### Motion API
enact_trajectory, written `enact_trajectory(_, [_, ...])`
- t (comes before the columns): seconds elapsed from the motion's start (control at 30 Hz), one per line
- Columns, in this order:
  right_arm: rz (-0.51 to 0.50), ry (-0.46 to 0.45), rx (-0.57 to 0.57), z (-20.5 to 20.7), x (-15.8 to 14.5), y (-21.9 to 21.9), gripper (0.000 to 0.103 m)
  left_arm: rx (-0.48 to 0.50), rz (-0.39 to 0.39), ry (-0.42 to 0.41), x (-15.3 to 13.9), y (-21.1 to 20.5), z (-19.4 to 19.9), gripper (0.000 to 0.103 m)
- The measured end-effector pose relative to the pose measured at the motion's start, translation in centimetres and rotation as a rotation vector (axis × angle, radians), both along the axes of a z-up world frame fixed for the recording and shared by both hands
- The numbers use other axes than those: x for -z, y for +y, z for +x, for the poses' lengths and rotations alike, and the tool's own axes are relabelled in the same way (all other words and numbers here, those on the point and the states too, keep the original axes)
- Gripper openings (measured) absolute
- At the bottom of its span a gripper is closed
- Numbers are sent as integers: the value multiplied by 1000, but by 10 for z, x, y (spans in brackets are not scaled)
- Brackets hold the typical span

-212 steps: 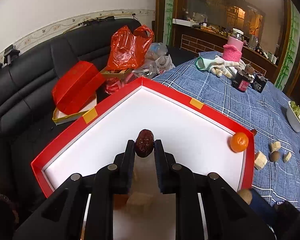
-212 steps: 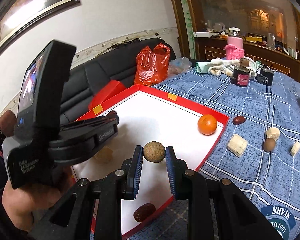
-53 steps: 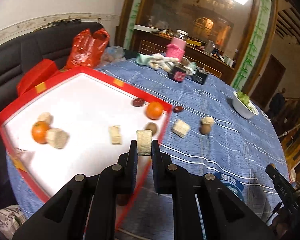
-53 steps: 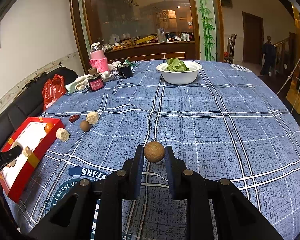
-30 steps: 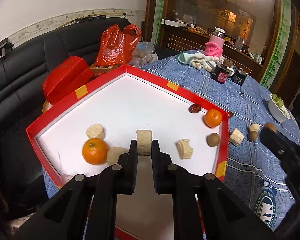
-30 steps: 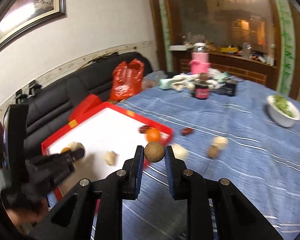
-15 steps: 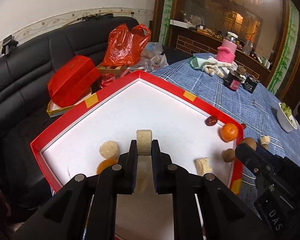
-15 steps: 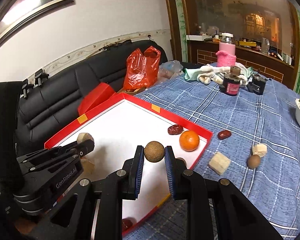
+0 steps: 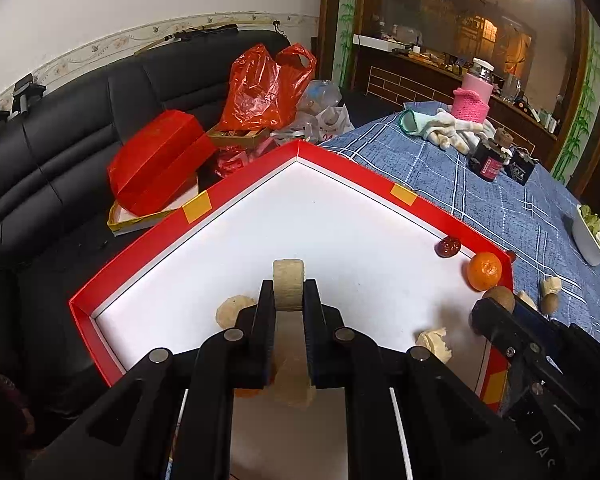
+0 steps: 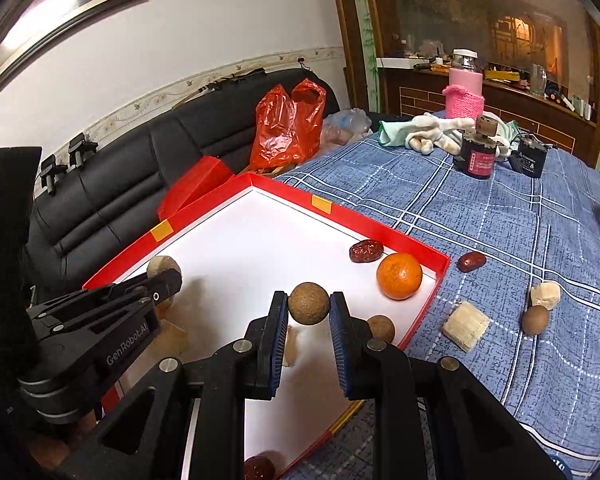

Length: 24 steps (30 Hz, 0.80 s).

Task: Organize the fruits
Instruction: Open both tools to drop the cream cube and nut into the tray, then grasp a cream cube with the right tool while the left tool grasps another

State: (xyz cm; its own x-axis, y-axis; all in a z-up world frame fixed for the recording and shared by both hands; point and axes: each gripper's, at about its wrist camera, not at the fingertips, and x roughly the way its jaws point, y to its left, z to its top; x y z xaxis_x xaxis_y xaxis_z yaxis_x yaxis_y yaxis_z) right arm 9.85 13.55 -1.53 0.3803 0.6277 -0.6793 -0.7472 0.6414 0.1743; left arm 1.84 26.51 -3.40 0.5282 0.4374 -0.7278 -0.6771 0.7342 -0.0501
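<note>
Red tray (image 9: 428,205) sits on blue checked tablecloth (image 10: 500,216). Left gripper (image 9: 288,294) above tray's white floor, jaws clamped on pale cylinder chunk (image 9: 288,285). Right gripper (image 10: 309,308) over tray's near side, jaws pinching round brown fruit (image 10: 309,303). Orange (image 10: 399,276) and red date (image 10: 365,250) inside tray by right rim. Outside that rim on cloth: another date (image 10: 471,261), pale chunks (image 10: 466,325), small brown ball (image 10: 535,320).
</note>
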Motion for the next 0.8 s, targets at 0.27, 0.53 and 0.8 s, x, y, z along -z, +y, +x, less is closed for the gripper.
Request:
enact_trajectory(0.27, [6,22,14,4,-1,-5,58,-33,-8,52,2,-1,2,70])
enact_trajectory(0.53, [58,-51,235,39,-29,-97,70,3,-17,-94,-18,-27,-12,69])
enact_trajectory(0.8, [-84,78,422,112,6,-141,56,183,-11,-121,-21,-78,-1,69])
